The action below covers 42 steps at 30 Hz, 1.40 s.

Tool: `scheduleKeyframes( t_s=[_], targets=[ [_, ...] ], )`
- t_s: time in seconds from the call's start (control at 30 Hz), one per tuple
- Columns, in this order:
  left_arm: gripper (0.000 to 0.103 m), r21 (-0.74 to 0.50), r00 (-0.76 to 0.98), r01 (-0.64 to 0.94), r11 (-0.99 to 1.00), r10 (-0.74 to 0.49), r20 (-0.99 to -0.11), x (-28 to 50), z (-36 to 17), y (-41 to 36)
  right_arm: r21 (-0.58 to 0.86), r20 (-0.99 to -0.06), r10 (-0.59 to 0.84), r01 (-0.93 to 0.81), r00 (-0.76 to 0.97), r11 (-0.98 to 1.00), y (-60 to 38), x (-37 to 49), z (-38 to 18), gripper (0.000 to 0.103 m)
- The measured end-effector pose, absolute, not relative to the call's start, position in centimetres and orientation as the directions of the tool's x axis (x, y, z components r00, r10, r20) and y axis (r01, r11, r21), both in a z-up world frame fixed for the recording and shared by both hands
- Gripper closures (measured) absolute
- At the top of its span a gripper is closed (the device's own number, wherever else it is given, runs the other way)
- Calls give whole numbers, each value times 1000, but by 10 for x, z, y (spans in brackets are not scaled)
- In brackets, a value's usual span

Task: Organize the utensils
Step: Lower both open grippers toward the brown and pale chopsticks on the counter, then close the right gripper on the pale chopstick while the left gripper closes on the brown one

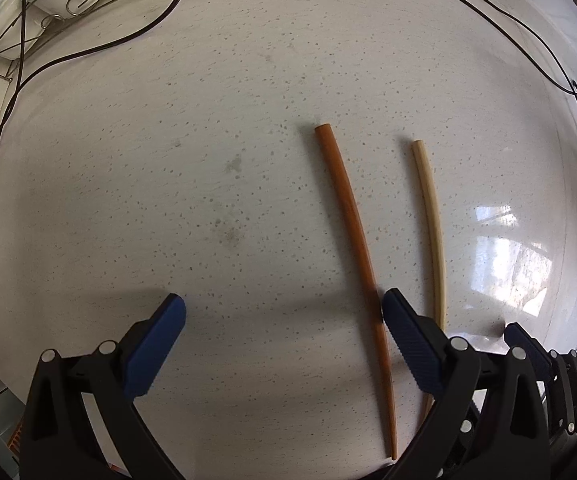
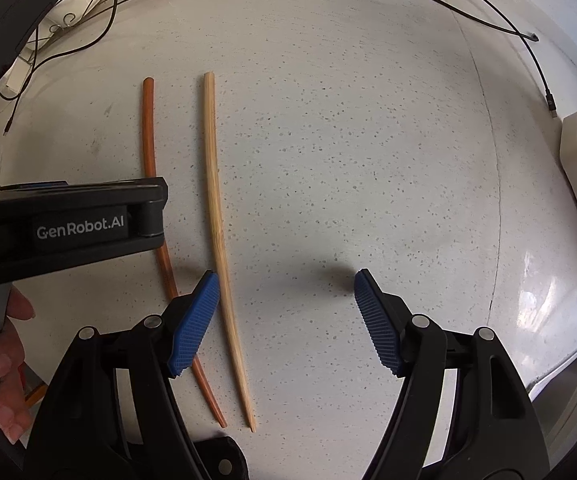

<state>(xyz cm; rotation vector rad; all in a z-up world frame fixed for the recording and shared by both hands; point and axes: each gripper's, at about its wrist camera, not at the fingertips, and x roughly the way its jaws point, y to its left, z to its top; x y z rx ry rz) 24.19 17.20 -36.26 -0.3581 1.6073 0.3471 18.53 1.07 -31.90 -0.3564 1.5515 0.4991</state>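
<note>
Desk [image 1: 248, 160]: speckled, glossy stone-like. Pale chopstick [image 2: 216, 208]: matt grained wood. Red-brown chopstick [image 1: 348, 216]: smooth, lacquered look.

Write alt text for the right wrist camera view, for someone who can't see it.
The right gripper hangs open over a speckled white countertop, with a pale bamboo chopstick between its blue fingertips. A reddish-brown chopstick lies left of it, partly hidden by the left gripper's black body.

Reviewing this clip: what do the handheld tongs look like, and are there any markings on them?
Both tongs, left and right, have black plastic frames with silver rivets and blue ribbed pads. The left one's body reads "GenRobot.AI" in white. No sleeve shows.
</note>
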Motion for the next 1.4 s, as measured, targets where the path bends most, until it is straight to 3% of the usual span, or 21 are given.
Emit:
scheduleKeyframes(
  t_s=[0.63, 0.83, 1.07, 1.2, 1.4],
  targets=[
    [6, 9, -77, -390, 921, -22, -997, 224, -359, 202, 147, -989, 122, -489, -83, 860, -4, 219, -324, 39],
    [6, 10, -76, -370, 929, -19, -997, 215, -360, 198, 126, -992, 114, -557, -58, 821, 19, 218, -322, 50],
    [7, 8, -78, -367, 930, -22, -997, 199, -361, 190, 52, -999, 48, -663, -25, 747, 41, 207, -325, 51],
    [7, 9, -84, -375, 927, -24, -996, 198, -361, 194, 45, -999, 45, -694, -18, 719, 48, 205, -324, 59],
    [20, 10, -83, -373, 928, -22, -996, 197, -357, 190, 49, -999, 36, -714, -34, 698, 62, 204, -323, 74]
  ],
)
